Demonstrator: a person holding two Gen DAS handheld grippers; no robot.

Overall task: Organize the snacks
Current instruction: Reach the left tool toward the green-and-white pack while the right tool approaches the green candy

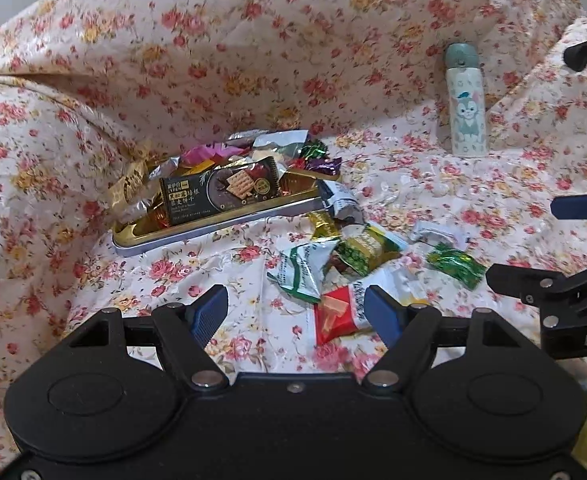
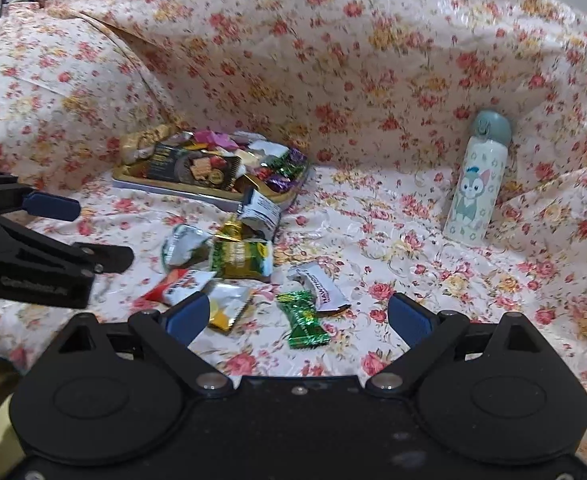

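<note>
Both grippers hang above a surface draped in a floral cloth (image 1: pixel 253 60), each with its blue-padded fingers spread wide and nothing between the pads. In the left wrist view the left gripper (image 1: pixel 296 312) has a red-and-white snack packet (image 1: pixel 341 312) lying on the cloth just inside its right finger, partly hidden by that pad; its left finger stands over bare cloth. Farther ahead lie a green-and-white packet (image 1: pixel 303 270), a green-and-gold packet (image 1: pixel 367 250) and a small green foil candy (image 1: pixel 455 264), loosely scattered and some overlapping. Beyond them sits a shallow tin tray (image 1: pixel 217 228) heaped with wrapped sweets, with a dark cracker packet (image 1: pixel 221 192) lying on top. In the right wrist view the right gripper (image 2: pixel 299 316) has the green foil candy (image 2: pixel 303 320) between its fingers, touching neither, with a white packet (image 2: pixel 325 290) just beyond it and a silver-and-yellow sachet (image 2: pixel 229 306) beside its left finger. A white cartoon-printed bottle (image 2: pixel 477 184) with a grey-blue cap stands upright near the raised cloth at the right, well apart from the snacks.
</note>
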